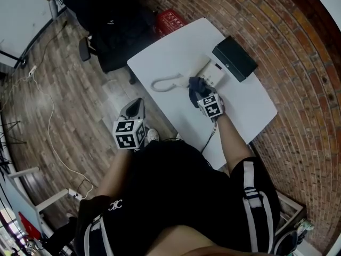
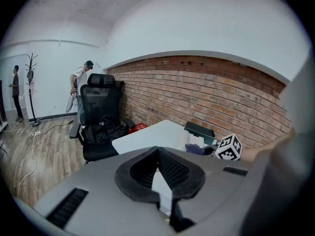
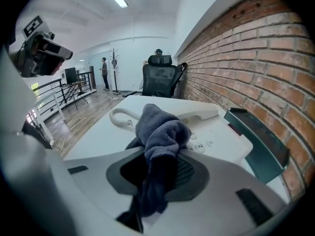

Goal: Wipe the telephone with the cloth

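Observation:
A white telephone (image 1: 215,71) (image 3: 216,136) sits on the white table (image 1: 176,52), with its handset (image 3: 197,114) on top and a coiled cord (image 1: 162,83) (image 3: 119,118) trailing left. My right gripper (image 1: 198,91) (image 3: 160,168) is shut on a dark blue cloth (image 3: 158,141) (image 1: 196,86), which hangs at the near edge of the telephone. My left gripper (image 1: 132,111) (image 2: 160,176) is off the table's near left side, held above the floor, shut with nothing between its jaws.
A dark box (image 1: 234,58) (image 3: 258,139) stands behind the telephone by the brick wall (image 1: 298,47). A black office chair (image 1: 109,25) (image 2: 101,117) is at the table's far left end. A red crate (image 1: 169,20) lies near it. People stand far off (image 2: 78,85).

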Demonstrator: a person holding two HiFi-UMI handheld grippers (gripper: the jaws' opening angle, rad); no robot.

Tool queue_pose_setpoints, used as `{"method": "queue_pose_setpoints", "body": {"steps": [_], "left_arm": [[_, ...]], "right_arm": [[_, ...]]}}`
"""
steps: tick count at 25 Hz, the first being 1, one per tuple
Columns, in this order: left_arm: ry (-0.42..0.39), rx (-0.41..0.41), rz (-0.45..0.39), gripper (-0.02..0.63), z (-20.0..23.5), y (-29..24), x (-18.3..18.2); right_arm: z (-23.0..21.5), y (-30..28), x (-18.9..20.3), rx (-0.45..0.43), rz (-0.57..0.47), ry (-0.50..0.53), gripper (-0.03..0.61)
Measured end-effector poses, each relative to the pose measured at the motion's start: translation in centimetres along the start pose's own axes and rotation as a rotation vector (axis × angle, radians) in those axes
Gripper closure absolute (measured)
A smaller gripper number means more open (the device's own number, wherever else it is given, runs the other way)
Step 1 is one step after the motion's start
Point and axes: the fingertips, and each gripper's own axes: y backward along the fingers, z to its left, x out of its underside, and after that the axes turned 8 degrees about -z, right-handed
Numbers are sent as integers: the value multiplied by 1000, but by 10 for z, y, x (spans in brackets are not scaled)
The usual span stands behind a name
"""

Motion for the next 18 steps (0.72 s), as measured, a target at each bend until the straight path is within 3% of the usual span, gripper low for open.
{"method": "queue_pose_setpoints", "body": {"steps": [8,13,18], "left_arm": [[10,-21,5,614,10,2,3],[9,-19,11,614,9,0,4],[9,-33,14,614,11,-1,4]], "right_arm": [[-50,-2,-7,83,-30,-51,499],[-107,2,-14,243,-25,-91,499],[-139,8,-19,374,-22,-65,499]]}}
